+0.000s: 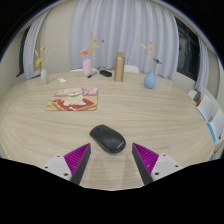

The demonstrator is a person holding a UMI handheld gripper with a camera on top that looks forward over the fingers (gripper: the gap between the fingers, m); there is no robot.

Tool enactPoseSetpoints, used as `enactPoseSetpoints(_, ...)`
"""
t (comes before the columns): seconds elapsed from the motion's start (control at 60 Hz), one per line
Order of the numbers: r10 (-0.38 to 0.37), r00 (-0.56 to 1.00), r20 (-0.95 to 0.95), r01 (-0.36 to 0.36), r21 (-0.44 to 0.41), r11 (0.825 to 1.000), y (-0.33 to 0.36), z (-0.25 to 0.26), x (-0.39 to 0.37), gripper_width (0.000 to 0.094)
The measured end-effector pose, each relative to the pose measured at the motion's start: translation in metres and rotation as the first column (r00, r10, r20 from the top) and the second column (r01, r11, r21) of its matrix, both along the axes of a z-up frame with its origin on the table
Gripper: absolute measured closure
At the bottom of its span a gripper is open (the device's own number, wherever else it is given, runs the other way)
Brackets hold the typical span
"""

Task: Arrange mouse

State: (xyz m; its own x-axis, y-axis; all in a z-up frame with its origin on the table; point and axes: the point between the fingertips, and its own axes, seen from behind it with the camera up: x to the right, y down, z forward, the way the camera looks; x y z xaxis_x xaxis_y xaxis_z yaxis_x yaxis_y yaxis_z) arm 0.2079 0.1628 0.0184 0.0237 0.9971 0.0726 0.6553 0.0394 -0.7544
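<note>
A black computer mouse [107,138] lies on the light wooden table [150,120], just ahead of my fingers and about midway between them. My gripper [112,158] is open, its two fingers with magenta pads [77,156] wide apart, and nothing is held. The mouse rests on the table by itself, slightly angled, and neither finger touches it.
A patterned mat [76,99] lies beyond the mouse to the left. Along the far side stand a vase with flowers [43,72], a pink bottle [88,67], a tan cylinder [119,68], a dark small object [105,72] and a blue vase [150,78]. White chairs [208,110] stand at the right.
</note>
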Motion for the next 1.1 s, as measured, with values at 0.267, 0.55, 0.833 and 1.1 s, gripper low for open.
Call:
enactPoseSetpoints(0.267, -0.039, 0.999, 0.027, 0.039, 0.003, 0.999, 0.012, -0.026, -0.063, 0.0080)
enactPoseSetpoints(0.55, -0.098, 0.995, 0.030, 0.098, -0.007, 0.995, 0.028, -0.029, -0.098, 0.0079)
enactPoseSetpoints(0.833, -0.059, 0.997, 0.045, 0.057, 0.034, 0.998, 0.014, -0.029, -0.098, 0.0543)
enactPoseSetpoints(1.1, -0.030, 0.999, -0.035, 0.027, -0.084, 0.996, -0.052, 0.065, -0.165, 0.0567)
